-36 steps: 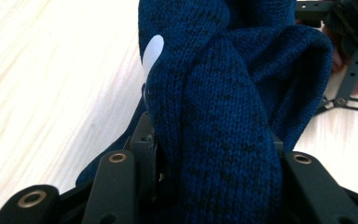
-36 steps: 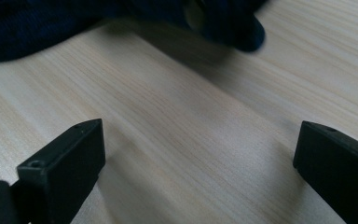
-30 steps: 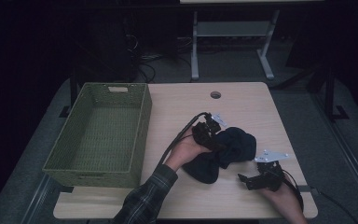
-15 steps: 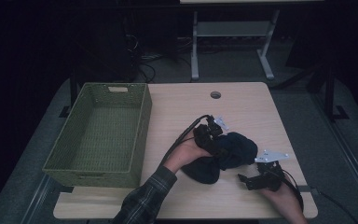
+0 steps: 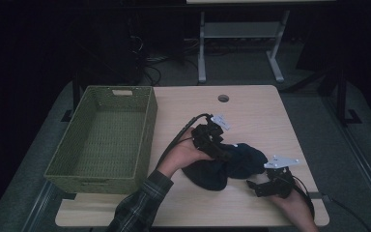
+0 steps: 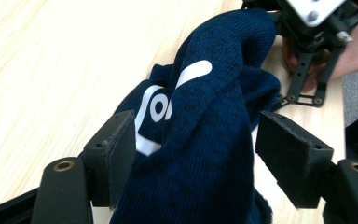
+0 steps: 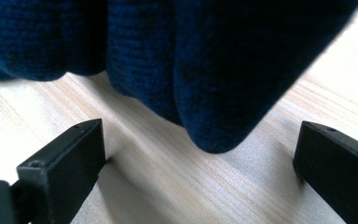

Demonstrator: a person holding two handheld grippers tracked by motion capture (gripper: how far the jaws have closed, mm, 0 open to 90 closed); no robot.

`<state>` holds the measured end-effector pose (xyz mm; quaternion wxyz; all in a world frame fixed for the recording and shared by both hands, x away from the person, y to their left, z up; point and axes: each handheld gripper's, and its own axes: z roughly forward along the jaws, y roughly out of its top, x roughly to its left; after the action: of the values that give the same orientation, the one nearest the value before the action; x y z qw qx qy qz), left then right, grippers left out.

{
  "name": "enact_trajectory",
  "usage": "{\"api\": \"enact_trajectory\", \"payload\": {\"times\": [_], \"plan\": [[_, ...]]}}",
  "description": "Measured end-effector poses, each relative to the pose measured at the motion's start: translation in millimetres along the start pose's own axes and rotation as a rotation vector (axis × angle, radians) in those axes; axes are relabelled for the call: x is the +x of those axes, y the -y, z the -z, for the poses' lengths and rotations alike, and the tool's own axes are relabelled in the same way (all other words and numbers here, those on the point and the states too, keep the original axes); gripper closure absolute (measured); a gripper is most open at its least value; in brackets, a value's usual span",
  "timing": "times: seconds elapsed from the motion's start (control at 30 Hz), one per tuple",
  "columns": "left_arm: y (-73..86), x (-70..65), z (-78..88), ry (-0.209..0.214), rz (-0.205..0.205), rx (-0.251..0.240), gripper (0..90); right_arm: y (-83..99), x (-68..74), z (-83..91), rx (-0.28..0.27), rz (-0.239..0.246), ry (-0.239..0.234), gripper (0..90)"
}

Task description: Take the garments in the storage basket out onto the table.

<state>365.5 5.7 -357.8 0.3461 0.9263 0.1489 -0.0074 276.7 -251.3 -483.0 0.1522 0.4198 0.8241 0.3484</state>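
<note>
1. High view: a crumpled dark navy knitted garment (image 5: 227,164) lies at lower centre of the light wooden tabletop (image 5: 251,116), between the left tool (image 5: 218,151) and right tool (image 5: 257,187); an empty green woven basket (image 5: 101,140) stands at left.
2. Left gripper view: jaws have just been opening; the garment (image 6: 205,130) passes between them, clear of the right pad.
3. Right gripper view: jaws wide apart, garment (image 7: 205,60) just beyond.

Pale wooden tabletop (image 5: 251,116), round hole (image 5: 223,98) at 12 o'clock; green basket (image 5: 104,137) at 9, navy garment (image 5: 232,164) toward 5.
</note>
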Motion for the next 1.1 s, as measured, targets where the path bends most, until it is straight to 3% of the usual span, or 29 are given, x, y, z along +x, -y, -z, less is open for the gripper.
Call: {"api": "enact_trajectory", "payload": {"times": [0.23,0.37,0.67,0.9,1.1], "plan": [[12.1,-0.9,22.2,0.011,0.012,-0.016,34.4,0.0,0.0,0.1,0.001,0.0,0.0,1.8],[27.5,-4.0,37.6,0.005,0.024,-0.033,44.9,0.0,0.0,0.0,0.0,-0.001,0.0,1.8],[58.6,-16.1,57.0,-0.01,0.05,-0.05,79.7,0.0,0.1,0.1,0.002,-0.001,0.0,1.8],[77.9,-29.6,52.5,-0.008,0.07,-0.001,87.0,0.0,0.1,0.0,0.001,-0.001,0.0,1.8],[97.2,-38.4,29.8,0.006,0.093,0.053,87.2,0.0,0.1,0.1,0.001,-0.001,0.0,1.8]]}}
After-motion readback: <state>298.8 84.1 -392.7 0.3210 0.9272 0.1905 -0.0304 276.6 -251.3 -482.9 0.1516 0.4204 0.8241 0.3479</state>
